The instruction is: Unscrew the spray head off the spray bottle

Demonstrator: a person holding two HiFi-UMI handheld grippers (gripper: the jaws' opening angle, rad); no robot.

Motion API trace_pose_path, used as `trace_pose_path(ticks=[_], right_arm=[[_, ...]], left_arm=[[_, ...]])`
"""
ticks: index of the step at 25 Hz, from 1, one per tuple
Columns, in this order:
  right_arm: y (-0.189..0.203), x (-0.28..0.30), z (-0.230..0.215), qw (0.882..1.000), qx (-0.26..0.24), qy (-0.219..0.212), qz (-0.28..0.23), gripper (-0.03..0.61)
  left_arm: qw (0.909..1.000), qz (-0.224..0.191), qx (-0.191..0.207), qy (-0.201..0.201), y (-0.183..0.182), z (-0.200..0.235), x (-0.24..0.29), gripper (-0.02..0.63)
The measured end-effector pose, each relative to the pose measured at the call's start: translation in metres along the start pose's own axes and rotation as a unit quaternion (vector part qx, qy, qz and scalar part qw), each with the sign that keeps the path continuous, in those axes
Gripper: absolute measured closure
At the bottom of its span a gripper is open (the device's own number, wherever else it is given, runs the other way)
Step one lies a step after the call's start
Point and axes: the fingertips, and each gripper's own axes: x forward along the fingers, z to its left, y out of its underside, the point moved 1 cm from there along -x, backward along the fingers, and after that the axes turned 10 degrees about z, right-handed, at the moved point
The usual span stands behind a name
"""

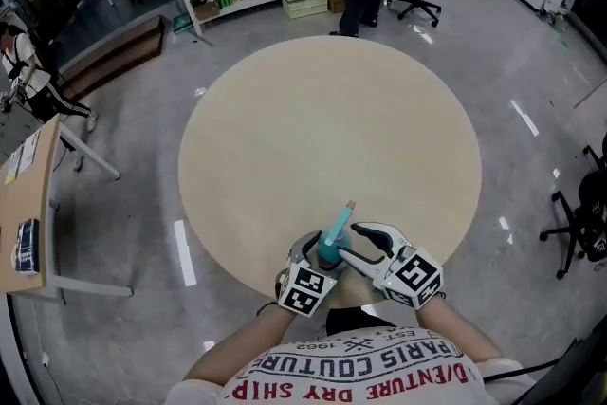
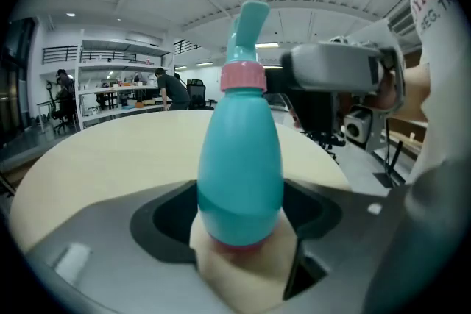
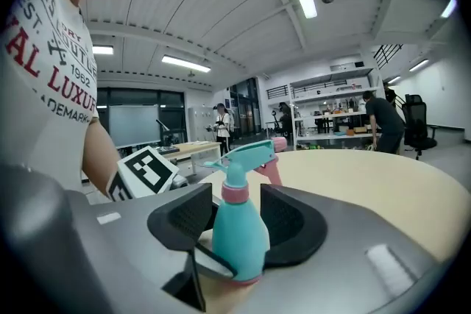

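With left gripper (image 2: 239, 228) jaws clenched on bottle (image 2: 239, 158) and right gripper (image 3: 237, 220) jaws loose around collar (image 3: 235, 193), likely slip or bottle turning if closed weakly.

Left gripper (image 2: 239, 213) tight, right gripper (image 3: 239, 220) loose-jawed.

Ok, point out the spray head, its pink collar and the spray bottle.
spray head (image 3: 245, 155), right gripper view, teal top.
pink collar (image 3: 235, 193), right gripper view, its front.
spray bottle (image 2: 239, 173), left gripper view, teal body.
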Motion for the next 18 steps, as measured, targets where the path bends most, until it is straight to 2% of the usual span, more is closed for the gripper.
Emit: trace_pose_path(ticks=[4, 8, 10, 12, 15, 18], right_arm=[[-0.001, 0.015, 0.001, 0.999, -0.012, 0.031, 0.013, 0.42], [-0.001, 0.016, 0.006, 0.999, -0.021, 0.023, 0.008, 0.442], [0.001, 0.017, 0.009, 1.0, -0.03, -0.001, 0.009, 0.443], [0.004, 0.017, 0.011, 0.998, -0.042, -0.042, 0.011, 0.443], [0.003, 0.016, 0.014, 0.99, -0.065, -0.121, 0.016, 0.445], [0.0, 0.019, 0.018, 0.981, -0.094, -0.169, 0.031, 0.448]], left_arm=[[1.0, -0.003, 0.008, -0.002, -0.002, -0.007, 0.0, 0.259], [0.9997, -0.004, 0.024, 0.01, -0.001, -0.009, -0.001, 0.259], [0.9983, -0.004, 0.046, 0.036, 0.003, -0.011, -0.001, 0.259], [0.9936, -0.001, 0.078, 0.082, 0.006, -0.013, -0.002, 0.259], [0.9773, 0.006, 0.143, 0.156, 0.007, -0.014, -0.006, 0.259], [0.9644, 0.003, 0.185, 0.189, 0.006, -0.01, -0.009, 0.259]])
